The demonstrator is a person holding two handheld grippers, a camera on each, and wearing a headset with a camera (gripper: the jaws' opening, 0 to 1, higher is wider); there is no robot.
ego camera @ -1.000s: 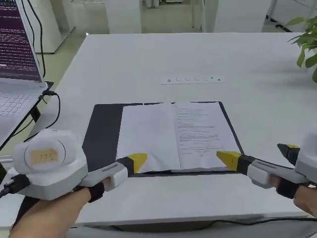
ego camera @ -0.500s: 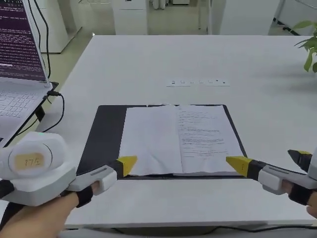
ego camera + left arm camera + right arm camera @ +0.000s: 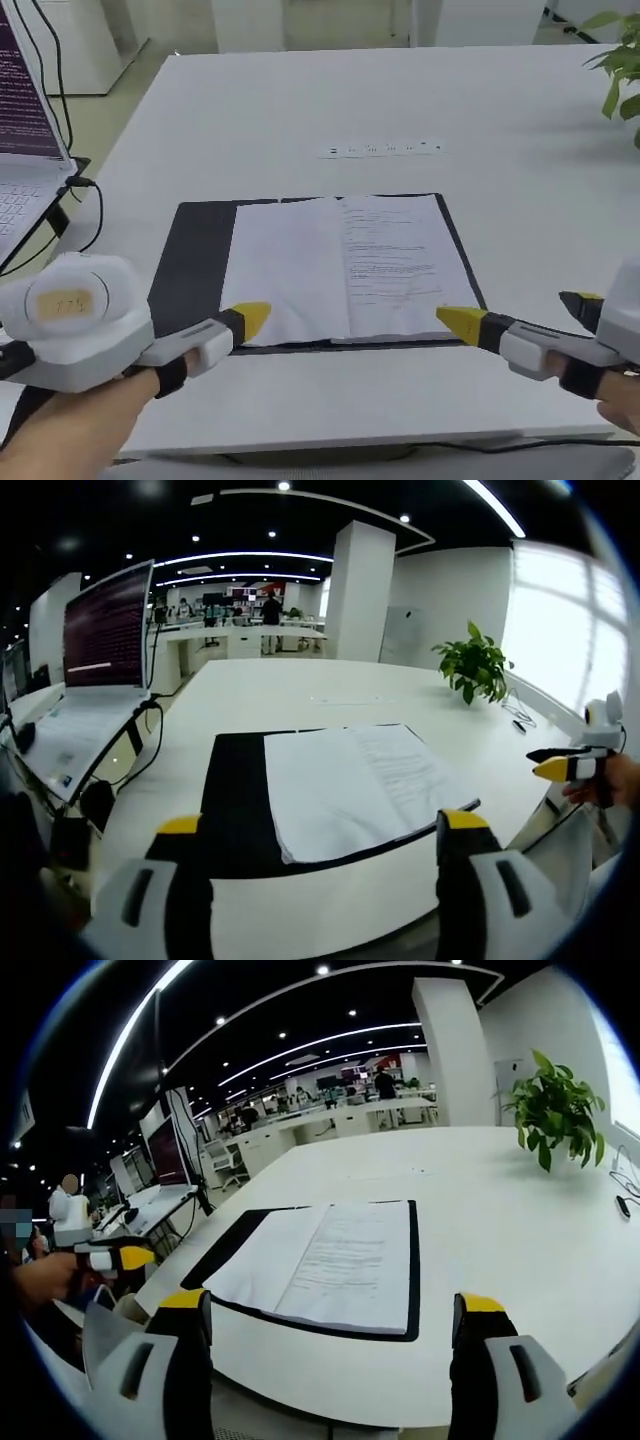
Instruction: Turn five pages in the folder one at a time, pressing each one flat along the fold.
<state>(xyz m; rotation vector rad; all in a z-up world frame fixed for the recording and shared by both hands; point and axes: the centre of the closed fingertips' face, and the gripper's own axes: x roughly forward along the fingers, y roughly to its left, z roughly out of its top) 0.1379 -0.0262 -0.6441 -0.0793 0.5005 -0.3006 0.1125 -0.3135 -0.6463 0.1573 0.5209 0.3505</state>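
Note:
A black folder [image 3: 190, 265] lies open flat on the white table. Its left page [image 3: 290, 265] is blank and its right page [image 3: 395, 255] carries printed text. My left gripper [image 3: 320, 825] hovers open before the folder's near left corner, nothing between its jaws; one yellow fingertip [image 3: 248, 318] reaches just over the folder's near edge. My right gripper [image 3: 520, 312] hangs open by the near right corner, its inner fingertip [image 3: 460, 320] close to the right page's lower edge. In the right gripper view the folder [image 3: 230, 1235] lies ahead of the open right gripper [image 3: 332, 1300].
A laptop [image 3: 20, 110] stands off the table's left side, with a cable [image 3: 95, 215] hanging by it. A white strip [image 3: 380, 150] lies beyond the folder. A potted plant [image 3: 622, 70] is at the far right. The table's near edge [image 3: 350, 440] runs just below the grippers.
The view has shifted a little with the head. Both grippers stay open near the folder's front corners, and the pages lie as before.

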